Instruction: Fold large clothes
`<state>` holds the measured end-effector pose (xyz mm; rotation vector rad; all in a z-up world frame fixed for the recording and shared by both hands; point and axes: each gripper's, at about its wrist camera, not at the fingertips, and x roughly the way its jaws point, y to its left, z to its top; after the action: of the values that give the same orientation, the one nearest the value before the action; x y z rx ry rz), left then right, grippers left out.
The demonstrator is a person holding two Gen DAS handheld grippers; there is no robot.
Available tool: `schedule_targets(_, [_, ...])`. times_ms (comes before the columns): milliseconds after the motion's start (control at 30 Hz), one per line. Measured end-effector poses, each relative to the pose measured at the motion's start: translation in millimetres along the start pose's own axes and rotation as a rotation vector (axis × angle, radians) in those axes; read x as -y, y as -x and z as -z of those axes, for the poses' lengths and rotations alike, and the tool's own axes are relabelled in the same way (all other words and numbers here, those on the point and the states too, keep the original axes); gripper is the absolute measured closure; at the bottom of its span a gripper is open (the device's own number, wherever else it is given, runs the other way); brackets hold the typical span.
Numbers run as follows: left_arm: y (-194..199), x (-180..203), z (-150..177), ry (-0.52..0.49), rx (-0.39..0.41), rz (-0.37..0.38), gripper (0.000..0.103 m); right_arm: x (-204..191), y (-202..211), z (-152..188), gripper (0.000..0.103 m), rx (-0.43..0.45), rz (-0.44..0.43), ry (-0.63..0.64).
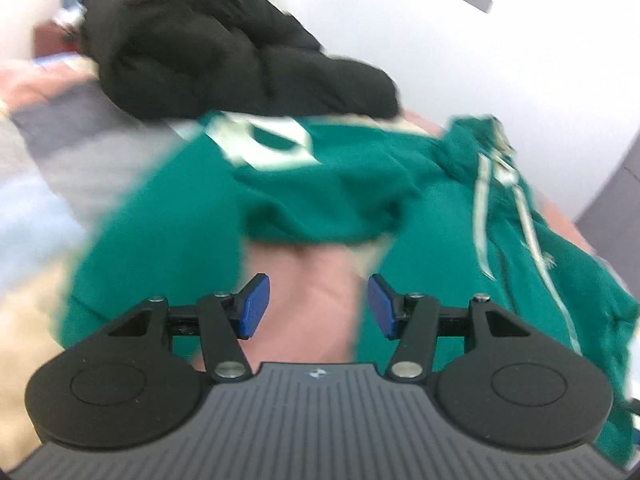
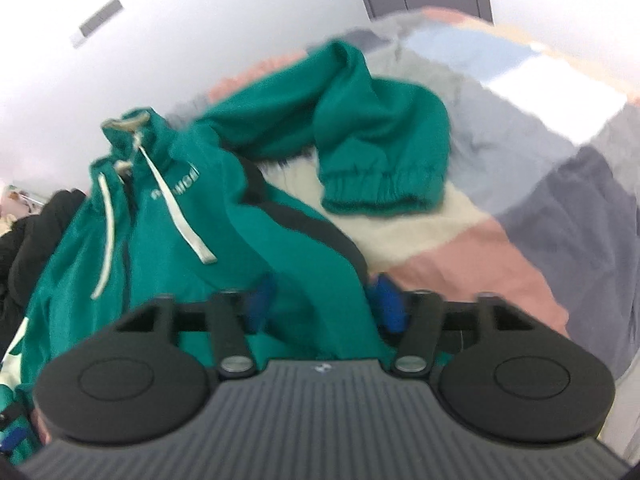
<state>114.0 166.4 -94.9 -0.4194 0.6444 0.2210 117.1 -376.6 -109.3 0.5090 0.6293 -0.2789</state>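
A green hoodie (image 1: pixel 168 224) with white drawstrings and a white print lies spread on a patchwork bedspread (image 1: pixel 316 300). My left gripper (image 1: pixel 318 306) is open and empty, its blue pads (image 1: pixel 254 306) over a bare pink patch just short of the hoodie's edge. In the right wrist view the hoodie (image 2: pixel 172 240) lies with one sleeve (image 2: pixel 380 140) stretched out, its cuff toward me. My right gripper (image 2: pixel 320 304) is open, with a fold of the hoodie's green fabric lying between its jaws. Both views are motion-blurred.
A black padded jacket (image 1: pixel 224 48) is heaped behind the hoodie and also shows at the left edge of the right wrist view (image 2: pixel 28 240). The bedspread (image 2: pixel 540 200) stretches off to the right. A white wall (image 1: pixel 480 60) rises behind the bed.
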Motion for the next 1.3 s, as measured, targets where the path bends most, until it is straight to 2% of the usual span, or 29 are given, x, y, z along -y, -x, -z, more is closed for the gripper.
schedule_targets(33, [3,-7,-7,-0.003,0.019,-0.028,0.041,0,1,-3,0.035,0.009,-0.006,0.003])
schedule_targets(100, [6,-22,-22,0.002,0.052,-0.090,0.032,2,0,-10,0.025,0.016,-0.022,-0.012])
schedule_targets(133, [6,-30,-30,0.011,0.059,-0.119,0.031,4,-3,-15,0.022,0.017,-0.031,-0.021])
schedule_targets(200, [4,-45,-45,0.024,0.057,-0.154,0.028,5,-8,-25,0.022,0.018,-0.032,-0.026])
schedule_targets(300, [-8,-61,-58,-0.003,0.027,-0.177,0.021,12,-24,-48,0.022,-0.009,-0.045,-0.067])
schedule_targets(400, [-29,-70,-54,-0.015,-0.045,-0.180,0.021,20,-49,-70,0.022,-0.047,-0.046,-0.095])
schedule_targets(467, [-42,-72,-50,-0.009,-0.077,-0.167,0.021,23,-73,-84,0.022,-0.055,-0.023,-0.034])
schedule_targets(533, [-53,-66,-46,-0.041,-0.067,-0.181,0.021,26,-95,-94,0.022,-0.064,0.001,0.032])
schedule_targets(600, [-70,-61,-45,-0.088,-0.056,-0.234,0.021,29,-117,-101,0.022,-0.051,0.049,0.101])
schedule_targets(700, [-95,-59,-38,-0.112,-0.096,-0.279,0.021,36,-151,-104,0.022,-0.061,0.097,0.175])
schedule_targets(733, [-99,-58,-36,-0.136,-0.094,-0.292,0.022,37,-161,-103,0.022,-0.081,0.068,0.193])
schedule_targets(767, [-101,-56,-36,-0.159,-0.090,-0.301,0.027,37,-170,-100,0.022,-0.108,0.015,0.217])
schedule_targets(800, [-102,-55,-38,-0.167,-0.091,-0.301,0.039,33,-177,-94,0.020,-0.118,-0.012,0.274])
schedule_targets(833, [-100,-56,-40,-0.157,-0.096,-0.295,0.046,27,-180,-88,0.020,-0.106,0.003,0.343])
schedule_targets(867, [-98,-56,-43,-0.136,-0.100,-0.293,0.063,22,-181,-83,0.021,-0.096,0.015,0.403])
schedule_targets(900, [-96,-57,-46,-0.119,-0.103,-0.295,0.082,20,-181,-82,0.025,-0.090,0.018,0.427])
schedule_targets(933, [-93,-58,-51,-0.111,-0.104,-0.297,0.085,21,-180,-83,0.030,-0.084,0.017,0.422])
schedule_targets(967, [-91,-62,-56,-0.098,-0.101,-0.307,0.089,22,-179,-86,0.049,-0.079,0.031,0.417])
schedule_targets(1000, [-90,-67,-62,-0.086,-0.098,-0.319,0.091,24,-176,-91,0.080,-0.067,0.060,0.416])
schedule_targets(1033, [-88,-75,-70,-0.071,-0.094,-0.334,0.092,28,-172,-97,0.088,-0.055,0.076,0.406])
schedule_targets(1100, [-81,-96,-90,-0.031,-0.085,-0.355,0.092,36,-159,-112,0.097,-0.009,0.095,0.389])
schedule_targets(1233, [-63,-133,-140,0.060,-0.039,-0.333,0.092,66,-134,-162,0.098,0.120,0.218,0.383])
schedule_targets(1300, [-58,-137,-164,0.062,-0.021,-0.313,0.092,82,-125,-191,0.099,0.175,0.298,0.379])
